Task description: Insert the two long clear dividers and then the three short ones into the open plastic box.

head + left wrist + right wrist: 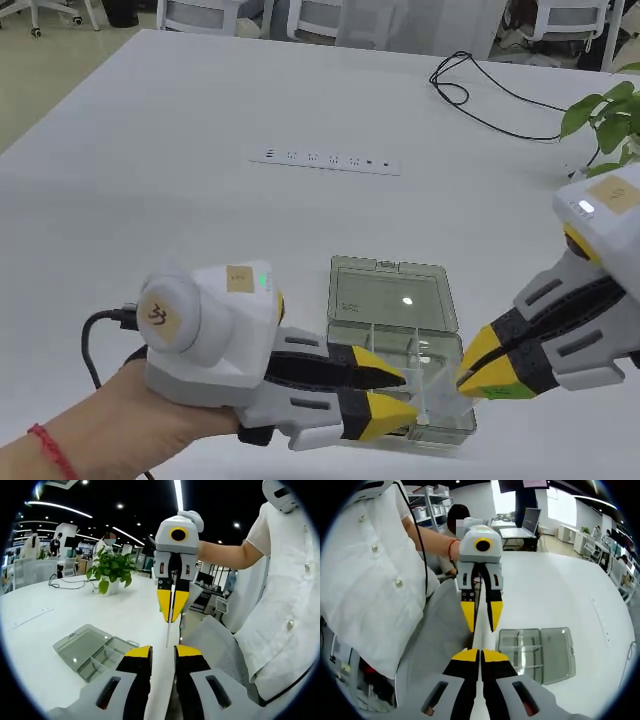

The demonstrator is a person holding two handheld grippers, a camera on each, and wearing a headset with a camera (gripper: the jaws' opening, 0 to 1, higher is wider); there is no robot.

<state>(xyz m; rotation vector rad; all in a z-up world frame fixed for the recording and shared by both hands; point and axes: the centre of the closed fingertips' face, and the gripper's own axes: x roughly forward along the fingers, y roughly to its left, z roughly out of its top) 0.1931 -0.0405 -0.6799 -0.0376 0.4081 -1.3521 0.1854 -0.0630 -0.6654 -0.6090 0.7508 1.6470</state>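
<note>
The open clear plastic box (345, 342) lies near the table's front edge, with its lid (390, 293) folded back flat. Clear dividers stand inside it. Over the box's near end, my right gripper (470, 376) is shut on one end of a thin clear divider (437, 386). My left gripper (398, 390) faces it from the left, open, with the divider's other end between its yellow jaws. In the left gripper view the divider (169, 627) runs from the right gripper (172, 611) down toward my own jaws. In the right gripper view the box (535, 647) lies to the right of the left gripper (481, 622).
A white power strip (325, 160) lies mid-table, and a black cable (480, 100) loops at the back right beside a green plant (605, 118). A grey chair (220, 650) and a person in a white shirt (365, 580) are at the table's near edge.
</note>
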